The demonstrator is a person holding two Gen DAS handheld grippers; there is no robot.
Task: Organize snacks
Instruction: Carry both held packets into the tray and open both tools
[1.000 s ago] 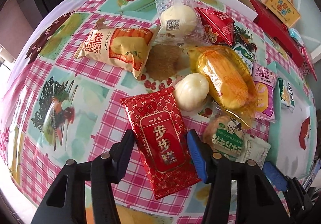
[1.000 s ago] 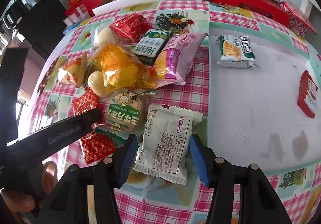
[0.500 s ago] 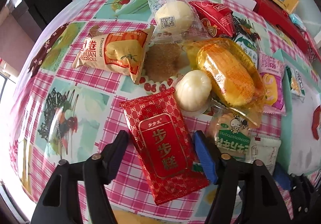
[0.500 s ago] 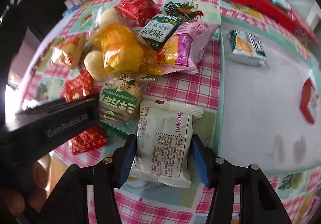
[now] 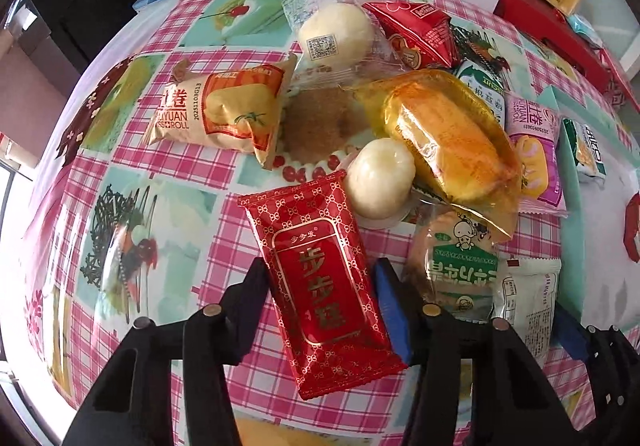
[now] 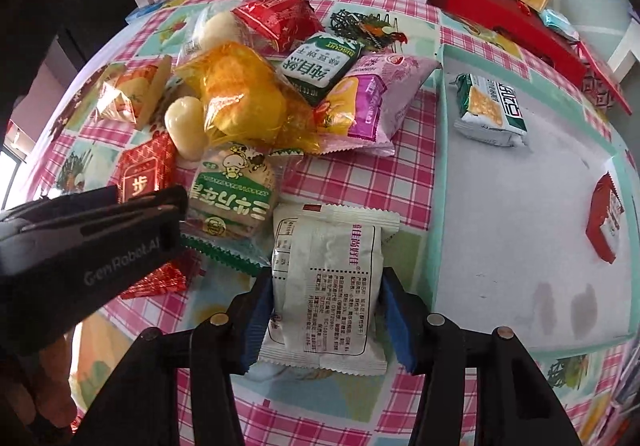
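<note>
My left gripper (image 5: 320, 288) is clamped on the red packet (image 5: 318, 268) and my right gripper (image 6: 326, 298) is squeezing the white packet (image 6: 328, 282), both lying on the checkered counter (image 5: 160, 174). Just past them sits the snack pile: green cracker bag (image 6: 232, 198), yellow bun bag (image 6: 244, 94), and a purple packet (image 6: 372, 98).
</note>
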